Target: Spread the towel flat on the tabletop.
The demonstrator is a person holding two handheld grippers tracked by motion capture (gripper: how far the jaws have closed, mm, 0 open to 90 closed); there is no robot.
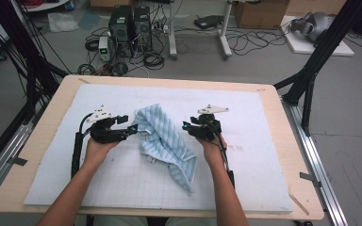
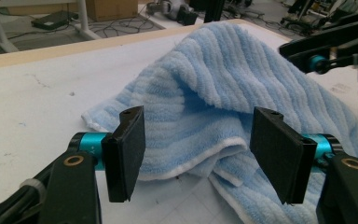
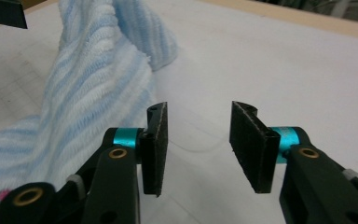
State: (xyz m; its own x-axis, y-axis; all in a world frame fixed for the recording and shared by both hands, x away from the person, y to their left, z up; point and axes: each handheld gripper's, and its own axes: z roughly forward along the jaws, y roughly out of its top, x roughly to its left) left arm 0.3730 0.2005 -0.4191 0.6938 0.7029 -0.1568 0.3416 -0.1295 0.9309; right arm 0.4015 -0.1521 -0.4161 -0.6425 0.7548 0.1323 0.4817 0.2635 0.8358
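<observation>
Two grippers gape wide and empty: close your left gripper on the towel hem at 12 o'clock, then bring your right gripper to 9 o'clock.

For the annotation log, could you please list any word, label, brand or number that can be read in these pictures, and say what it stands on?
No text can be read.
White mat: faint grid lines and a small grey mark right of the right gripper, too blurred to read.
Blue striped towel: no label visible.
Left gripper: plain black pads, no print.
</observation>
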